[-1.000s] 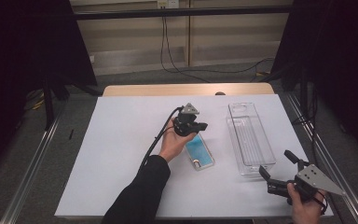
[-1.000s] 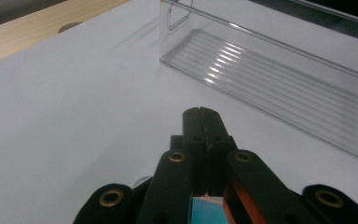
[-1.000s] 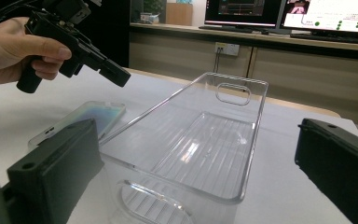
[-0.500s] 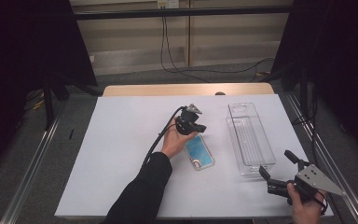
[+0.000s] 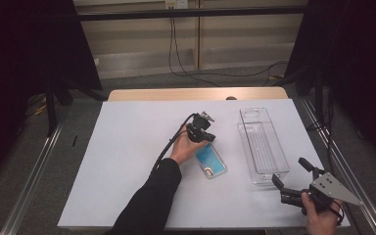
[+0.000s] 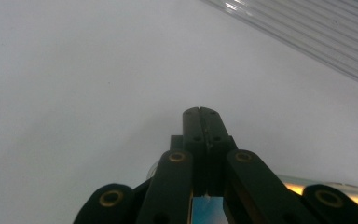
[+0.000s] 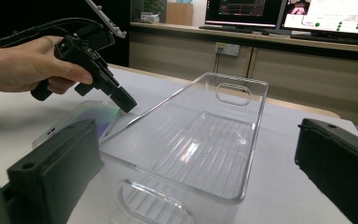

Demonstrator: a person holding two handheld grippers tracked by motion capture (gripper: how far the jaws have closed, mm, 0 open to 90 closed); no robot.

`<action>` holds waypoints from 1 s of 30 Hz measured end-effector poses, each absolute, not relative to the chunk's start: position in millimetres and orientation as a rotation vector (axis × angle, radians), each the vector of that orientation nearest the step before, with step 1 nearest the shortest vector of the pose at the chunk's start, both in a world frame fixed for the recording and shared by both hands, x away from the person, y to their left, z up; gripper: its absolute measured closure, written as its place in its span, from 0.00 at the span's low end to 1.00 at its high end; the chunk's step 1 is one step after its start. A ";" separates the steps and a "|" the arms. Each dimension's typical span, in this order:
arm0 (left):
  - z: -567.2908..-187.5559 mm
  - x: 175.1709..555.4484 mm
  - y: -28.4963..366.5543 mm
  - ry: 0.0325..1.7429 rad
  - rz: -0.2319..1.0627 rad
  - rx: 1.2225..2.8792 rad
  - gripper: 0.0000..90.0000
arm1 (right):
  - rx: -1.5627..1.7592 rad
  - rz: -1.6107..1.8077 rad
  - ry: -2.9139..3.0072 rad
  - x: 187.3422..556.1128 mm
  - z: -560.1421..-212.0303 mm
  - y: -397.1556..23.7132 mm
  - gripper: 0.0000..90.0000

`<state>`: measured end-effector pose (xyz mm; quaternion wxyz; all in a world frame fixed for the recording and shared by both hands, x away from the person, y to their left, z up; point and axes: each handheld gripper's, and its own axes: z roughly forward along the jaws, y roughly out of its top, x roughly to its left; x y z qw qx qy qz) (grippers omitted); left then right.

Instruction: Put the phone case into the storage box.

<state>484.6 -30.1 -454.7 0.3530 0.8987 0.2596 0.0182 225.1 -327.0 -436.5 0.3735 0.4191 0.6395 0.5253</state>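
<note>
On the white table (image 5: 127,161), the left gripper (image 5: 206,139) sits near the middle in the high view, its jaws pressed fully together with nothing between them, as the left gripper view shows the two black tips meeting flat. Its closed tip comes down at the upper end of the phone (image 5: 210,160), which lies flat on the table with its blue screen up; whether the tip actually touches the glass is hard to tell from here. Just to the right of the phone stands the clear plastic bin (image 5: 263,144), lengthwise and apart from it. At the near right corner the right gripper (image 5: 293,182) hovers with its jaws spread wide, pointing at the bin's near end
</note>
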 end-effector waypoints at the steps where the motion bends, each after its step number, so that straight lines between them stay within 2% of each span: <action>1: -454.7 484.6 -30.1 0.672 0.047 2.325 1.00 | 1.073 1.345 1.638 225.1 -436.5 -327.0 0.00; 30: -455.4 483.4 -18.5 0.681 0.041 2.345 1.00 | 1.070 1.349 1.637 224.6 -436.3 -327.0 0.00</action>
